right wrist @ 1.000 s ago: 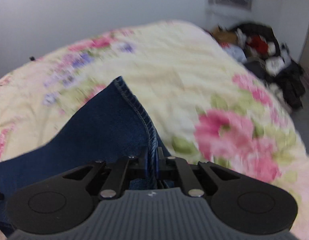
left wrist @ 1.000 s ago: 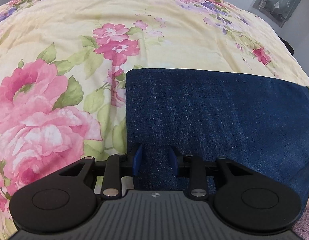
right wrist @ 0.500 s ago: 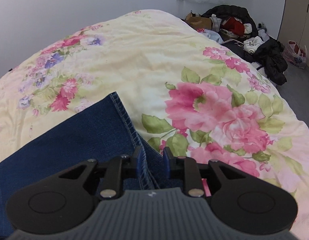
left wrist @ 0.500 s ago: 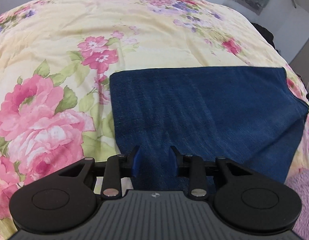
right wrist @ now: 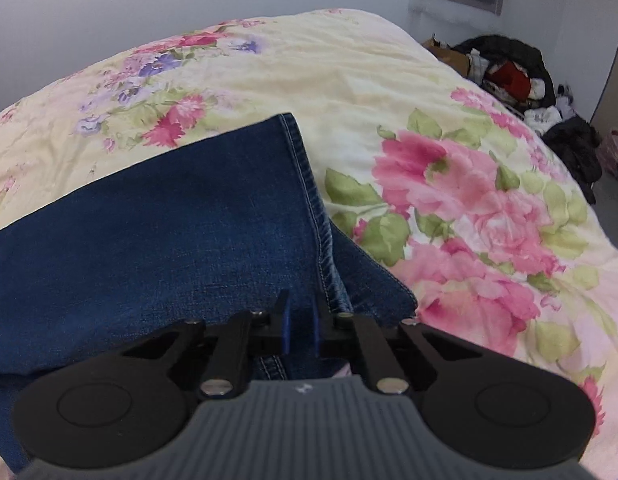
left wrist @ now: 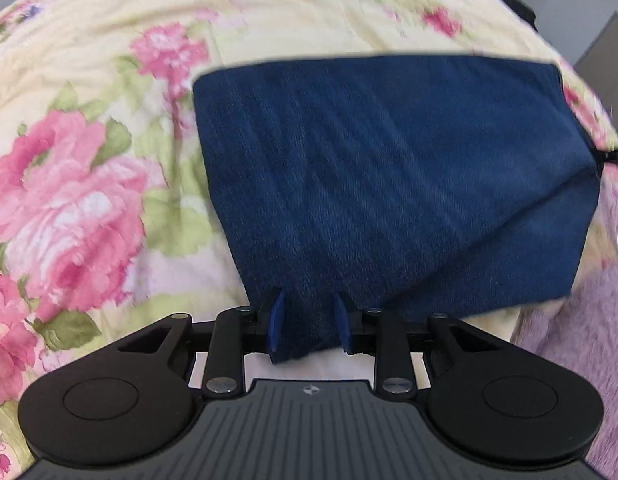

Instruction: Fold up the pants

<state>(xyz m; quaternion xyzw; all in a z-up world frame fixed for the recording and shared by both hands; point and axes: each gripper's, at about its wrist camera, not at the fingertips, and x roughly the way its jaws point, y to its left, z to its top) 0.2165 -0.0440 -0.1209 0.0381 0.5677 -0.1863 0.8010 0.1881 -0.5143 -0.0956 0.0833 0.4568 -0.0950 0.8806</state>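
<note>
Item: pants (left wrist: pixel 389 184), dark blue denim, folded to a compact panel on the floral bedspread (left wrist: pixel 89 184).
Location: the pants lie flat near the bed's near edge; stitched hem (right wrist: pixel 309 184) on the side nearest the clothes pile (right wrist: pixel 521 76) on the floor.
Left hand-held gripper (left wrist: pixel 309 322): jaws spread, denim edge lying loose between them, not pinched.
Right hand-held gripper (right wrist: pixel 299 326): jaws parted a little at the hem seam. A second ago they were clamped on a raised hem; now the cloth is down.
Change: both views have drawn back from the pants, left view blurred by motion.
Reading: fold laid and released; probably this fold is complete, with either another fold or smoothing left.
</note>
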